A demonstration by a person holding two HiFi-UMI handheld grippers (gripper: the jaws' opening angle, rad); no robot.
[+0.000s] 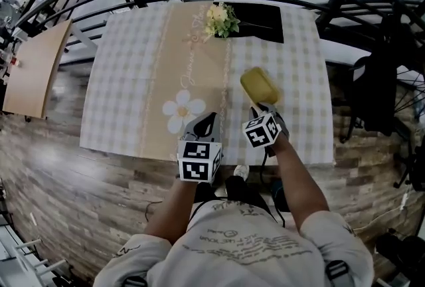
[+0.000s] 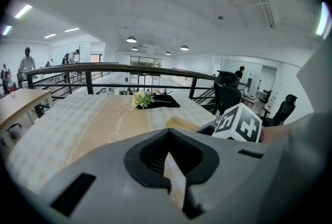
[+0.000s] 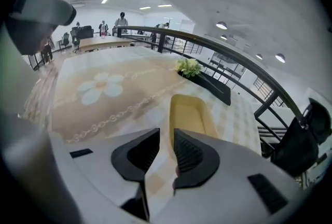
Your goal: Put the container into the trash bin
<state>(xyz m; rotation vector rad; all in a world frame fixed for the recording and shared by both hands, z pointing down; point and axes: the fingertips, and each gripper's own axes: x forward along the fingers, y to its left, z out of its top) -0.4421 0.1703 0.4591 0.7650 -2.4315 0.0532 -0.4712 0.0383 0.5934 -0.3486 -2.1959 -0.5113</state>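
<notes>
Container (image 1: pixel 259 85), shallow and yellow, is lying open side up on the checked cloth of the worktop (image 1: pixel 133 80), to the right of the cloth's daisy print (image 1: pixel 183 108). The right gripper (image 3: pixel 166 134) is pointing straight at it, its jaws standing a little apart. The container's near end is sitting just beyond the tips, partly hiding behind the right-hand jaw, and only cloth is showing in the narrow gap. The left gripper (image 2: pixel 167 135) is hovering over the worktop's near edge, jaws closed together on nothing, apart from the container. Flowers (image 1: pixel 221 18) are lying at the far edge.
</notes>
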